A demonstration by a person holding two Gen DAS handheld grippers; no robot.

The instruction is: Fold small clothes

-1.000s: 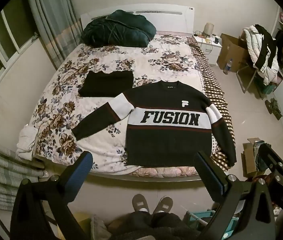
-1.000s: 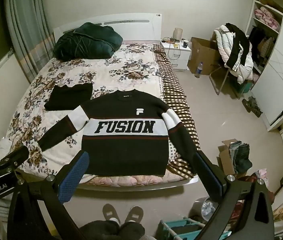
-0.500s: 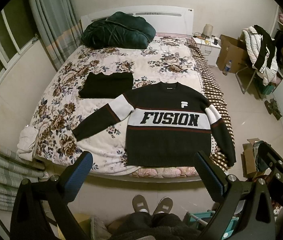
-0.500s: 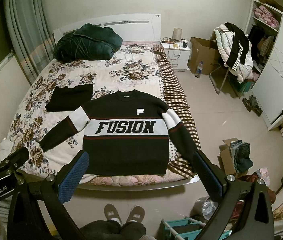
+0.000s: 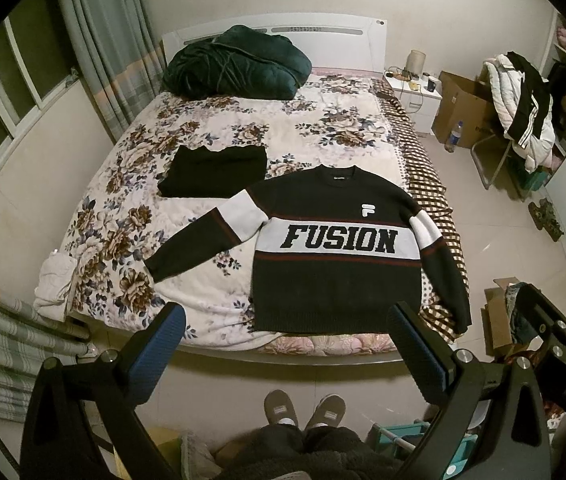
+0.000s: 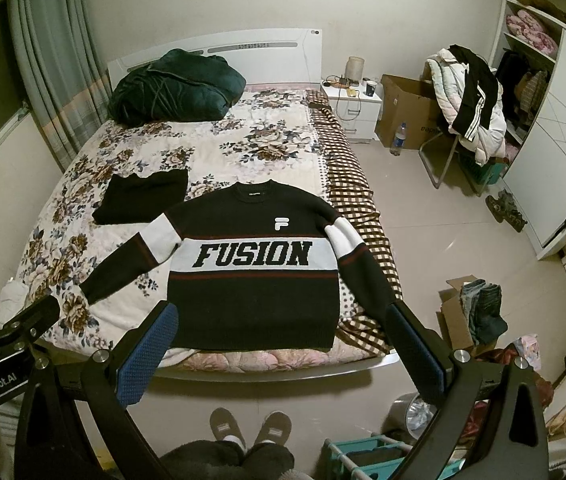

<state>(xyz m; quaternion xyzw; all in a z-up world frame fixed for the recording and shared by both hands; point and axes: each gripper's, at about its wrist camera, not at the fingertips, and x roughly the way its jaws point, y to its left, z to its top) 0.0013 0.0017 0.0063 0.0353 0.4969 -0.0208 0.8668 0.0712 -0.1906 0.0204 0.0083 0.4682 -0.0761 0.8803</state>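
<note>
Black knit sweater with white "FUSION" band (image 5: 337,248): soft, thick, floppy; best pinched at sleeve cuffs. Left gripper (image 5: 283,332), right gripper (image 6: 279,330) both spread wide, empty.

Open floral bedspread (image 5: 315,128) lies beyond the sweater (image 5: 335,264); a folded black garment (image 5: 213,170) flanks its left sleeve, a green duvet bundle (image 5: 235,64) blocks the headboard end.

Sweater (image 5: 337,256) on bed (image 5: 211,152), folded garment (image 5: 213,166) behind-left.
</note>
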